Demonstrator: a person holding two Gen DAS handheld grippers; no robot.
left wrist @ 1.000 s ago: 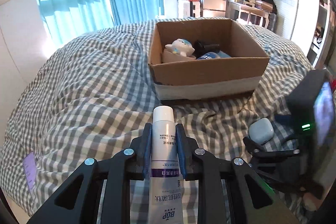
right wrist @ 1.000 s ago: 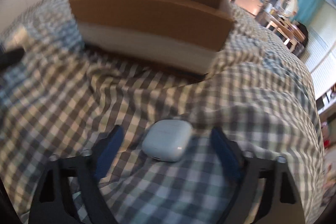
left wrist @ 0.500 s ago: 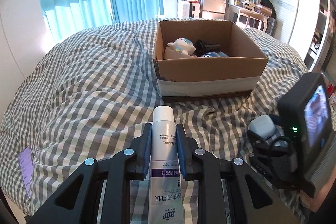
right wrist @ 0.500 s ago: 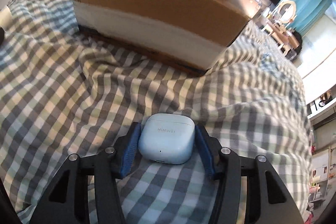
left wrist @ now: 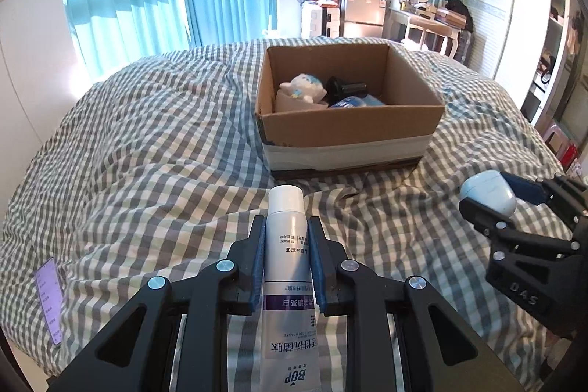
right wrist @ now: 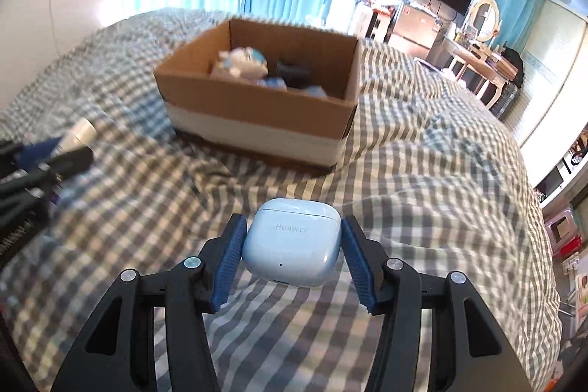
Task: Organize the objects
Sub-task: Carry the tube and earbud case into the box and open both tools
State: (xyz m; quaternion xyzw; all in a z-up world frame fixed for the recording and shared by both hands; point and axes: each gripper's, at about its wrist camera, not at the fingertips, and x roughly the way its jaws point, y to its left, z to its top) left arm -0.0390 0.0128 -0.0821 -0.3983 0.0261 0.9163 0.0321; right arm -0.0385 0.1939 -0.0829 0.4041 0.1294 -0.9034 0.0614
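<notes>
Both tools are loaded here: the left tongs [left wrist: 286, 256] are clamped on a white toothpaste tube [left wrist: 287, 267], blue pads [left wrist: 258, 263] pressed to either side of it, the cap end poking out past the tips and the printed tail running back between the arms. Over on the other side, the right tongs [right wrist: 290, 245] have a pale blue earbud case [right wrist: 292, 241] squeezed between their pads, lid end pointing forward, and it looks lifted clear of the checked duvet [right wrist: 422, 179] below. Straight ahead of both tools sits the open cardboard box [left wrist: 349, 123], resting on the bed well beyond the tips. Inside it, a small white and blue plush figure [left wrist: 303, 87] lies toward the left, a black object [left wrist: 343, 87] beside it, something blue [left wrist: 354, 101] just in front of that. From the left camera the right tongs show off to the right side, case held up at roughly tip level. Far to the left of the left tongs, a phone [left wrist: 49, 296] with a lit screen lies near the edge of the bed.
</notes>
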